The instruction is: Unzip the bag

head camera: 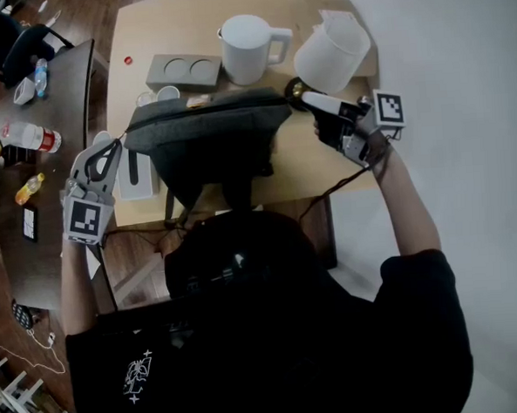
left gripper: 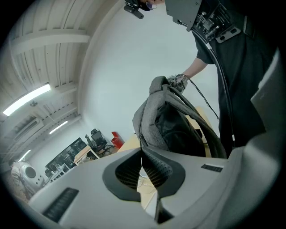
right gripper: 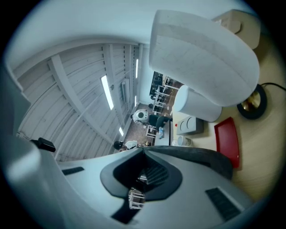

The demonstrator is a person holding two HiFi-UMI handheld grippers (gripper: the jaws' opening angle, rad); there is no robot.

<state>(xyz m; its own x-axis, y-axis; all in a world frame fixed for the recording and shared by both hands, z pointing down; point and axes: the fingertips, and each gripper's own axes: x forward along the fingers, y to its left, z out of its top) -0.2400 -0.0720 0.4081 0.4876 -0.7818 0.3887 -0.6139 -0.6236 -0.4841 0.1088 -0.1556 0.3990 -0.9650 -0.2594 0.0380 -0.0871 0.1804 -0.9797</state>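
Jaws shut at both ends
My left gripper has jaws closed on the left end of the grey fabric backpack on the pale wooden worktop; my right gripper has jaws clamped on a small metal zip pull

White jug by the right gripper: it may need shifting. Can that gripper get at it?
Probably yes: the white jug sits just past the right gripper, nothing between, though its jaws are shut.

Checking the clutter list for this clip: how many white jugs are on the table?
2. One white jug stands behind the grey bag, beside the tray; the other jug is to its right, beyond the right gripper. The bag may hide more.
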